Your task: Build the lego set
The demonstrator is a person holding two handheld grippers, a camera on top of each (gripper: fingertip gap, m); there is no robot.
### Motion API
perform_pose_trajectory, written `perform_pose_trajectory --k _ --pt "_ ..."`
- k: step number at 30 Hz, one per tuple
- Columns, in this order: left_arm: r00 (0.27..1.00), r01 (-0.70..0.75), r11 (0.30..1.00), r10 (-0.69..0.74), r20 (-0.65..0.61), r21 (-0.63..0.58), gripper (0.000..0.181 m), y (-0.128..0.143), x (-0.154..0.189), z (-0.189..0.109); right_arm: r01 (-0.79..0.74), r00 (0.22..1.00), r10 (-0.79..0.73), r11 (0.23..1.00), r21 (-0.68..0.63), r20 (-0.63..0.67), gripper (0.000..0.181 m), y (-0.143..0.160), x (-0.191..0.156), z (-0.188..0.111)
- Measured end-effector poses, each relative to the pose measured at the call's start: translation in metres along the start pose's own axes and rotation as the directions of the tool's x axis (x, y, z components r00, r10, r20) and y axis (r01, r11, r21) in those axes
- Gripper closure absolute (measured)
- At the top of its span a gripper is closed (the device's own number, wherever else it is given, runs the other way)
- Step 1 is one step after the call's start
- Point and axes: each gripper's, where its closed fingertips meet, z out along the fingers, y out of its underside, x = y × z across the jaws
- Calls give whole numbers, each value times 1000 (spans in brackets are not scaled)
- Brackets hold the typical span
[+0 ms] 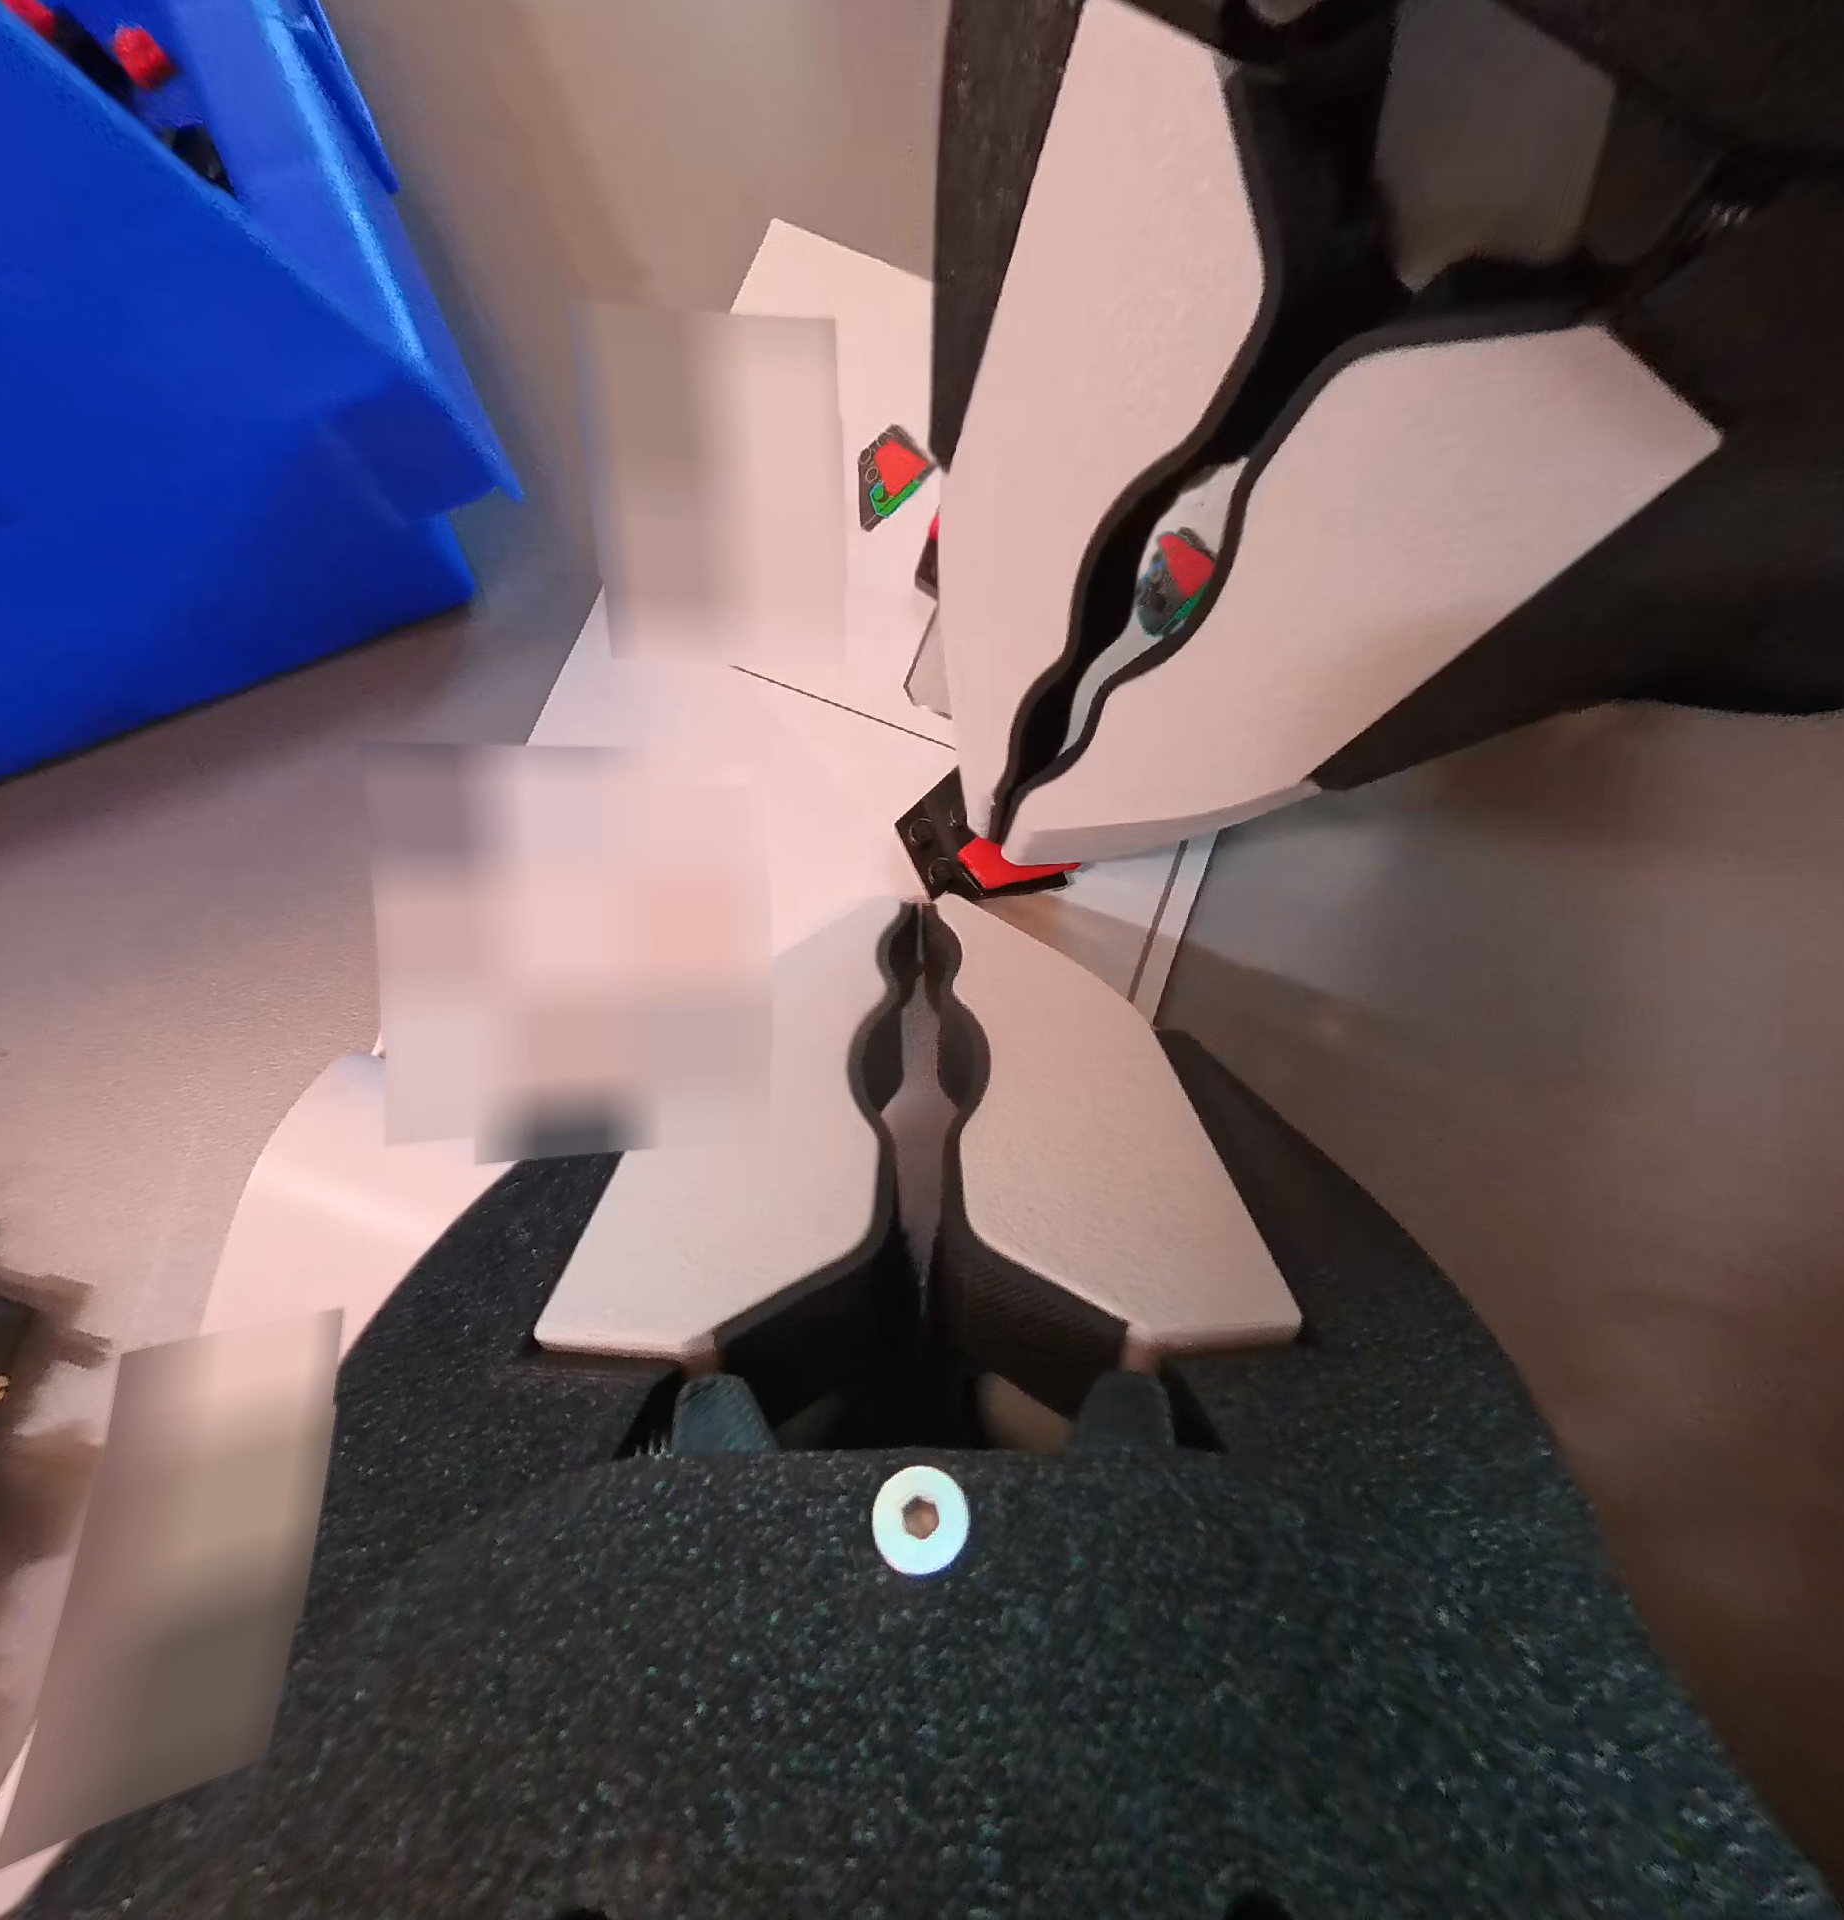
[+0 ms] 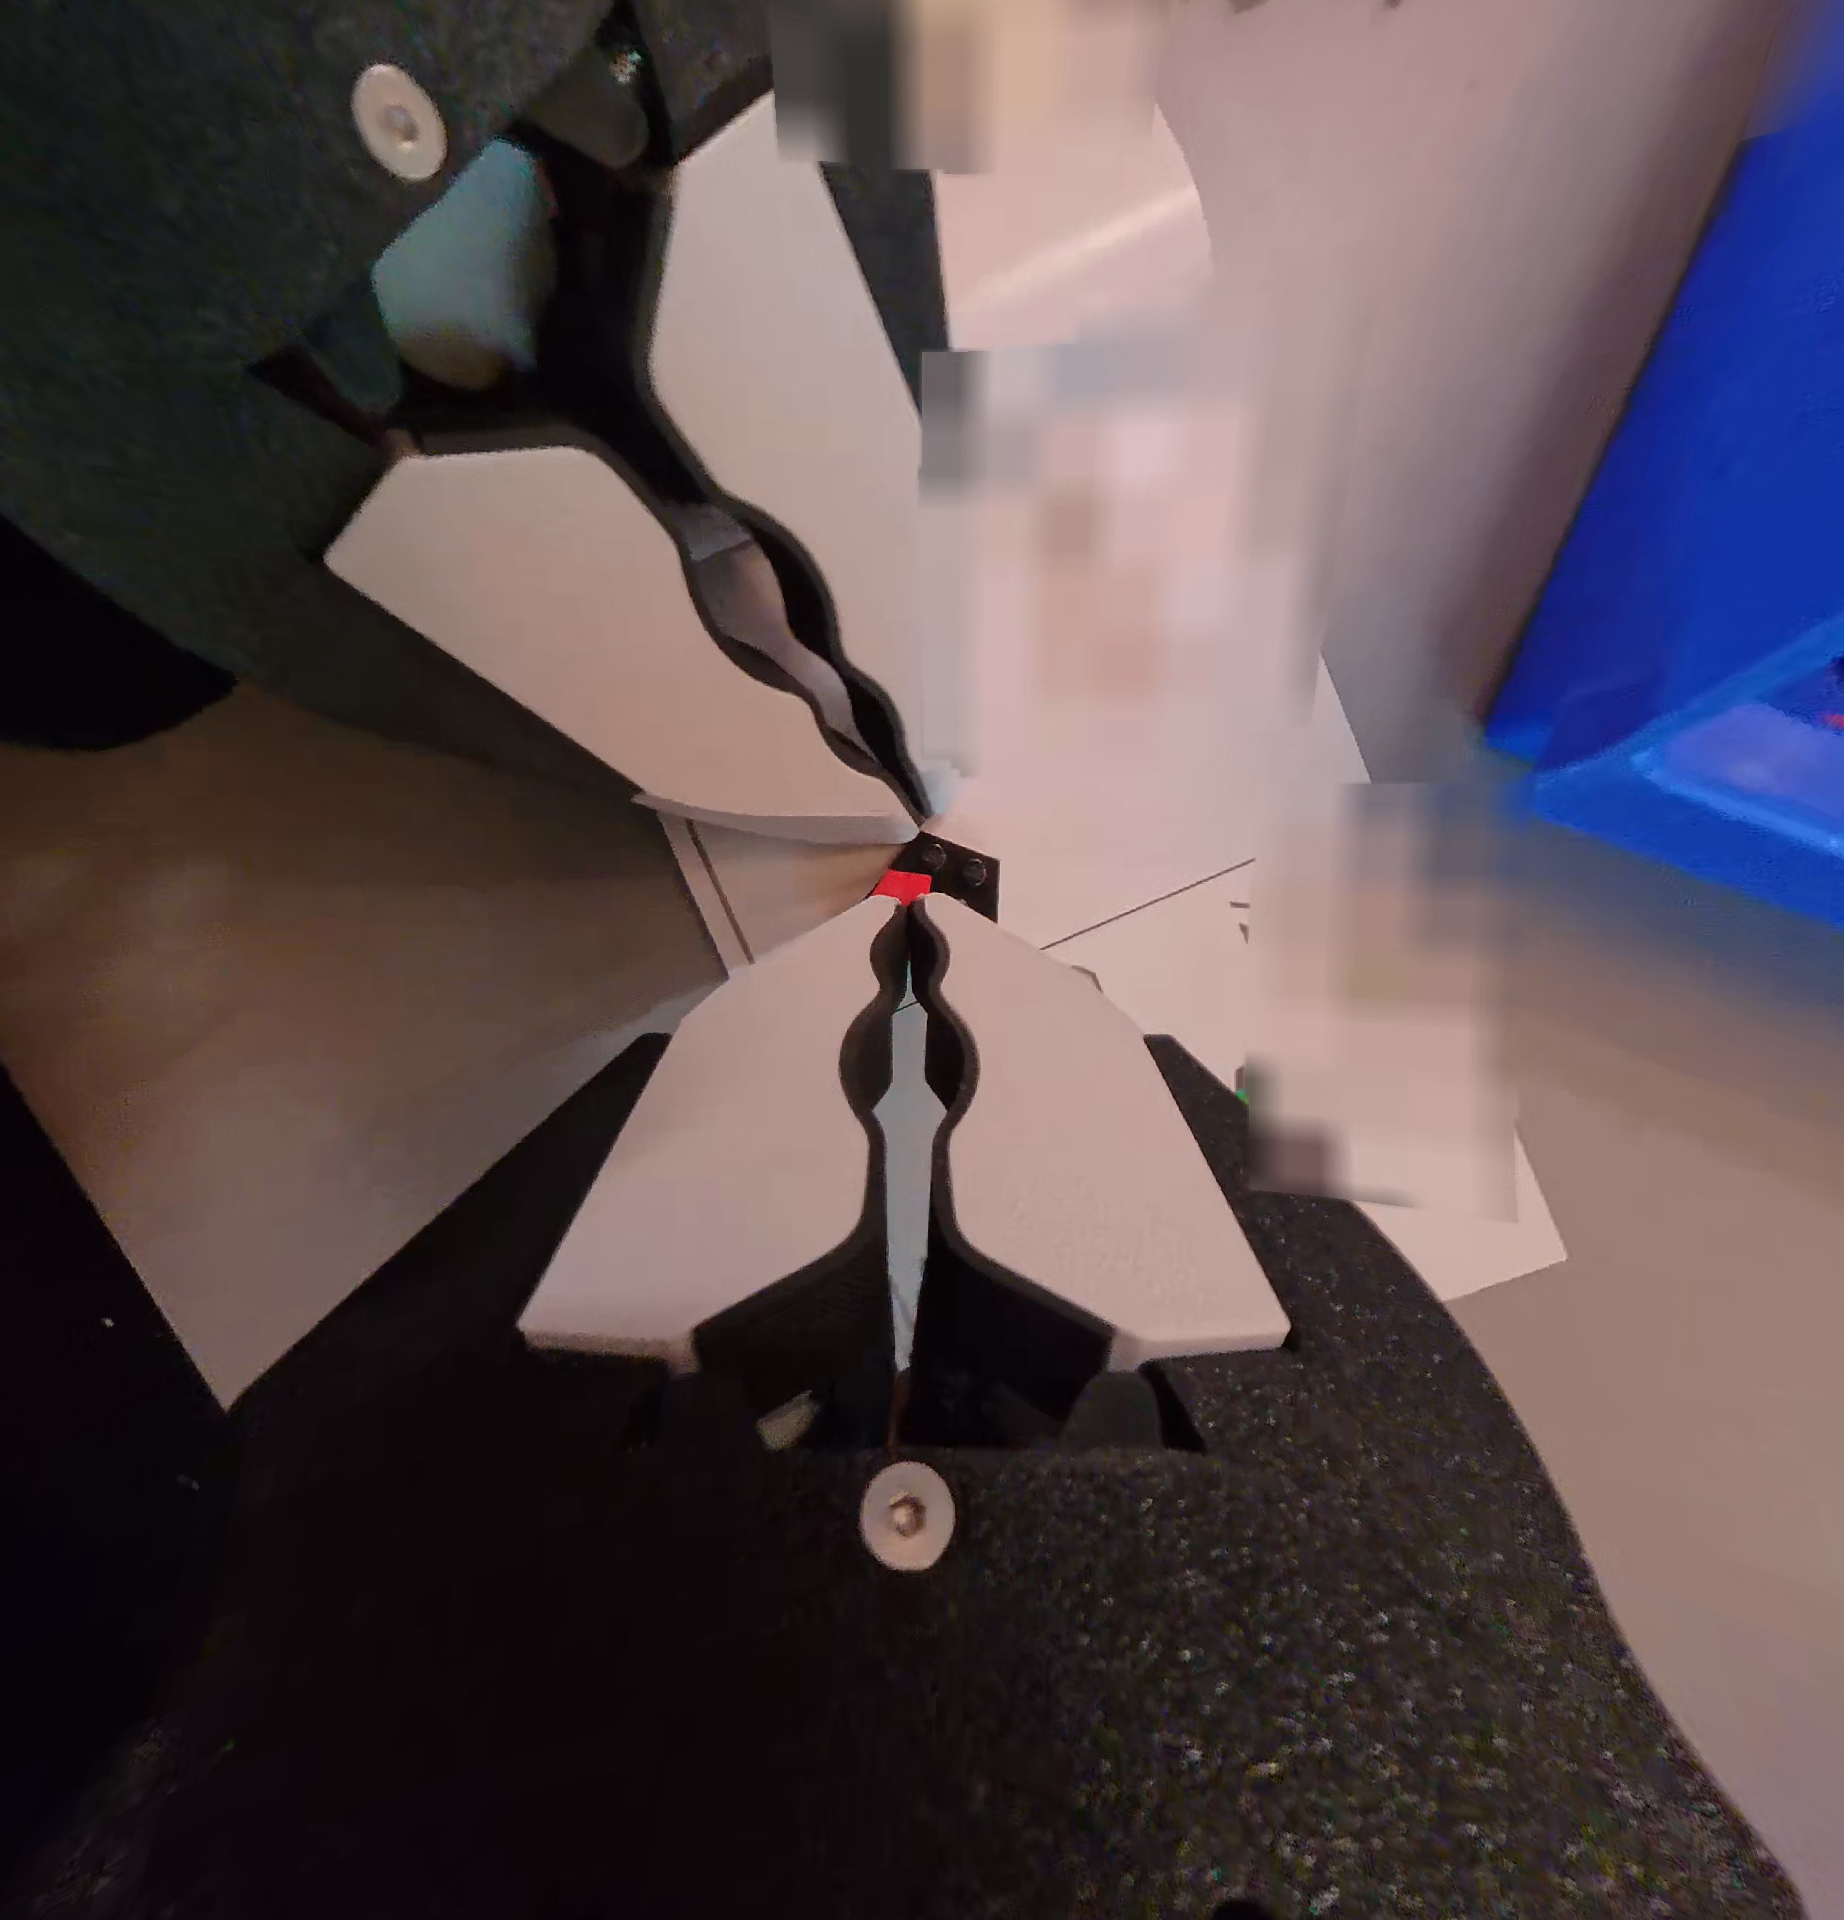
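Observation:
A small black studded plate (image 1: 930,831) with a red piece (image 1: 991,862) on it is held just above the white instruction sheet (image 1: 856,717). My left gripper (image 1: 918,912) is shut, its tips pinching the plate's near corner. My right gripper (image 1: 1001,821) comes in from the upper right, shut on the red piece. In the right wrist view my right gripper (image 2: 910,906) closes on the red piece (image 2: 902,885), and the left gripper (image 2: 920,816) meets the black plate (image 2: 962,871) from the upper left. The two grippers are nearly tip to tip.
A blue bin (image 1: 170,416) stands at the left on the beige table (image 1: 170,935), with small red bricks (image 1: 141,52) inside. It shows at the right in the right wrist view (image 2: 1728,468). The sheet bears small pictures of a red and black build (image 1: 894,473).

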Motion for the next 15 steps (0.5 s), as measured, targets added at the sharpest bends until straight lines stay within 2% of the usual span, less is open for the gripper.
perform_pose_trajectory --k 1,7,11,15 --pt "1000 13 1000 -13 -10 7 181 0 1 0 -36 999 36 999 -5 -8 181 0 0 0" --pt "999 38 999 -37 -34 20 181 0 2 0 -153 984 146 986 -61 -106 181 1 0 0" --pt "998 50 998 -49 -38 28 181 0 3 0 -238 966 231 970 -52 -118 181 1 0 1" --pt "998 55 998 -54 -40 42 181 0 3 0 -261 953 244 962 -78 -181 180 1 0 1"
